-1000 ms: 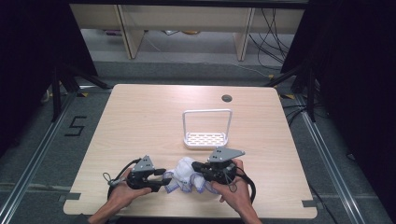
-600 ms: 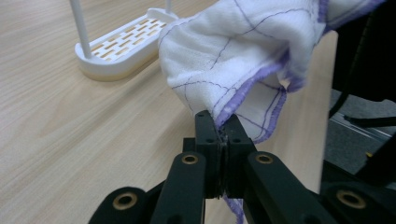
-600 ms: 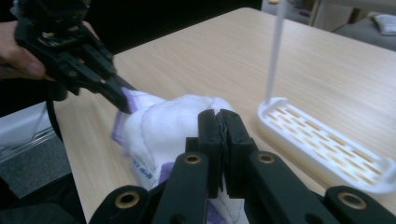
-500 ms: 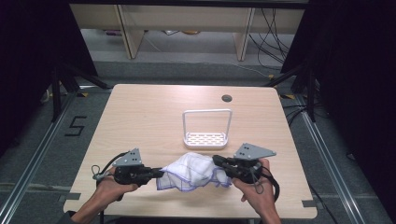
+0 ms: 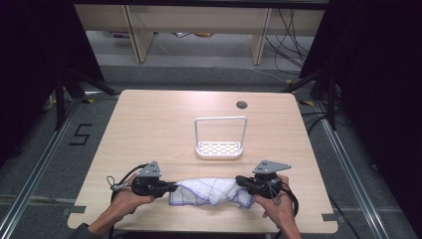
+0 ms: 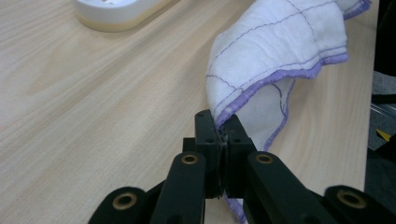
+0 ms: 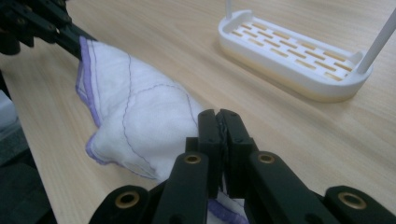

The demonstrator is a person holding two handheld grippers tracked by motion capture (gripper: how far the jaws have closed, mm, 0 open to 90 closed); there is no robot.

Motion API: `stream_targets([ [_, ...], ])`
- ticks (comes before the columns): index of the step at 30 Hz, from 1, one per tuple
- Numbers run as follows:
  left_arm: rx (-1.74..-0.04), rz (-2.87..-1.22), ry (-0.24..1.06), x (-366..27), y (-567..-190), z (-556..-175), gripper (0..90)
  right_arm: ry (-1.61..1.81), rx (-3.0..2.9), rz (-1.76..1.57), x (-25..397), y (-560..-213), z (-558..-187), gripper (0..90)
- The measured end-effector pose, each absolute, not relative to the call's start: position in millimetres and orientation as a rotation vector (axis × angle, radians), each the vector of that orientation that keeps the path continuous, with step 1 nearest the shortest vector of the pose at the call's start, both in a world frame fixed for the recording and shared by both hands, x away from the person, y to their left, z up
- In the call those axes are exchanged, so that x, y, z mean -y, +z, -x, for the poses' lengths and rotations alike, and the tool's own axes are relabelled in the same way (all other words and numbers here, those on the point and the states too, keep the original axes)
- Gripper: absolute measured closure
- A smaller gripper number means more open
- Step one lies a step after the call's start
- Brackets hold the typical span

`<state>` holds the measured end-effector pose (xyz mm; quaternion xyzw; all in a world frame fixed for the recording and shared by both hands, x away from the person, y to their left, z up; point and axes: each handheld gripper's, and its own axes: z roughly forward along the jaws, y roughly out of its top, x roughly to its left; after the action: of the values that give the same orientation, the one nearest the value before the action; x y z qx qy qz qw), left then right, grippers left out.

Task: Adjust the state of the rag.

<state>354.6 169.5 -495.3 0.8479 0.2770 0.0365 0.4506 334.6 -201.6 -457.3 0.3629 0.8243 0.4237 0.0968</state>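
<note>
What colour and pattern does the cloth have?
The cloth is white with a thin purple stitched grid and a purple edge, clearest in the left gripper view.

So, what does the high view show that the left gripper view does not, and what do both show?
The high view alone shows both hands, the right gripper, the whole white rack with its upright frame, the table's round hole and the floor beyond.

The left gripper view alone shows, close up, the left gripper shut on the purple hem of the cloth.

Both show the wooden table, the cloth and part of the rack.
</note>
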Motion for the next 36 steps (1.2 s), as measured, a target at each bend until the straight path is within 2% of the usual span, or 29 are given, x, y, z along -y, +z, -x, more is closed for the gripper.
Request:
stream_targets([
  [7,-0.699,-2.105,0.102,-164,-501,-364,86.4,1.107,-2.459,-1.023,196,-468,-349,87.0],
  [11,-0.722,-2.099,0.098,-160,-504,-367,83.8,1.086,-2.433,-1.078,195,-471,-355,78.0],
  [14,-0.738,-2.095,0.095,-161,-504,-368,72.8,1.058,-2.407,-1.1,195,-459,-348,66.9],
  [19,-0.754,-2.091,0.118,-167,-499,-364,56.3,1.077,-2.385,-0.976,189,-441,-335,64.9],
  [22,-0.806,-2.08,0.12,-175,-497,-357,47.8,1.105,-2.45,-0.905,171,-434,-314,63.3],
  [26,-0.846,-2.082,0.113,-182,-501,-349,42.9,1.117,-2.517,-0.874,154,-441,-301,60.0],
  [28,-0.853,-2.095,0.107,-184,-502,-345,41.3,1.097,-2.548,-0.858,145,-448,-298,55.2],
  [36,-0.856,-2.152,0.092,-172,-510,-337,36.3,0.97,-2.57,-0.867,123,-467,-299,44.7],
])
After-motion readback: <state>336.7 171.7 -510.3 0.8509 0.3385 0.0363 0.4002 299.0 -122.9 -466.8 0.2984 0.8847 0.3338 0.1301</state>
